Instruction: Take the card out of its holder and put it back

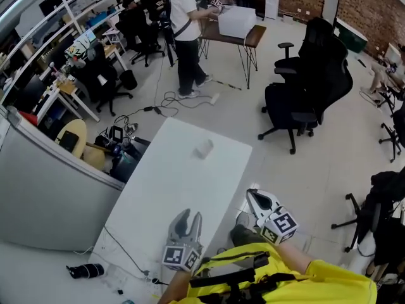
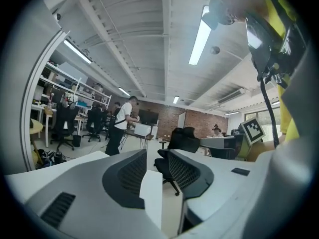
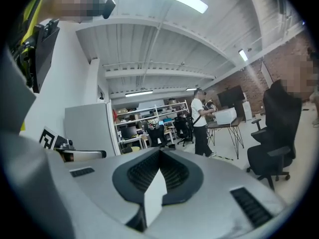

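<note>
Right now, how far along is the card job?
Nothing looks done. The small white object on the white table, probably the card holder, sits untouched. Both near the body: left gripper open and empty, right gripper shut and empty. Reaching, removal and reinsertion remain.

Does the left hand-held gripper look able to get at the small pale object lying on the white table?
Probably yes. The left hand-held gripper is open and empty, and the table between it and the small pale object is bare, though it must stretch forward.

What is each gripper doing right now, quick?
Left gripper: open, holding nothing.
Right gripper: closed, holding nothing.
</note>
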{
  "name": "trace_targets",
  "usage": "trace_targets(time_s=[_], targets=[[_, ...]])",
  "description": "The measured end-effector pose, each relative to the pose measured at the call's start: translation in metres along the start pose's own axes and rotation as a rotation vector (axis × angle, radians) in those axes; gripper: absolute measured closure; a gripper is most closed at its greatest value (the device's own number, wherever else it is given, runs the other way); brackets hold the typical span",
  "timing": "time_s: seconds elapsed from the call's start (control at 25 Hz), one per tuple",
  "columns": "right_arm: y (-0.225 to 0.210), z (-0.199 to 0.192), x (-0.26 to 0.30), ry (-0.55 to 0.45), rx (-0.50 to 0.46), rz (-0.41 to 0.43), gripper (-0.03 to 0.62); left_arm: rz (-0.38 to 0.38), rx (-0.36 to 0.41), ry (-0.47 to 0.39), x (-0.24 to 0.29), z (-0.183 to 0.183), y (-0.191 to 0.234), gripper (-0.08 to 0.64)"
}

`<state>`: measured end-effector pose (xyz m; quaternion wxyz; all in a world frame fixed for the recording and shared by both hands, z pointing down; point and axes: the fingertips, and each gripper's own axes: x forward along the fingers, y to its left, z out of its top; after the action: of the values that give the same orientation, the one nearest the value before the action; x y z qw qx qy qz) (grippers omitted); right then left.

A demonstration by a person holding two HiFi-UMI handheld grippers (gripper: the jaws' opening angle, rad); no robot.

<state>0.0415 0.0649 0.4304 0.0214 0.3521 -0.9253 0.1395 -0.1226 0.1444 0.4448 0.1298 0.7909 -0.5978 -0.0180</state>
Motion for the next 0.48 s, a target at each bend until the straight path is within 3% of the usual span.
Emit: trace_targets(time_s=[0.32, 0.48], targets=[[-0.096, 0.006, 0.052, 0.009, 0.034, 0.04, 0.586, 0.014, 0.093, 0.033, 0.123, 0.005, 0.036, 0.494], [-0.127, -0.006, 0.066, 0.055, 0.046, 0.037, 0.586, -0.013, 0.076, 0.112, 0.184, -0.033, 0.08, 0.492]])
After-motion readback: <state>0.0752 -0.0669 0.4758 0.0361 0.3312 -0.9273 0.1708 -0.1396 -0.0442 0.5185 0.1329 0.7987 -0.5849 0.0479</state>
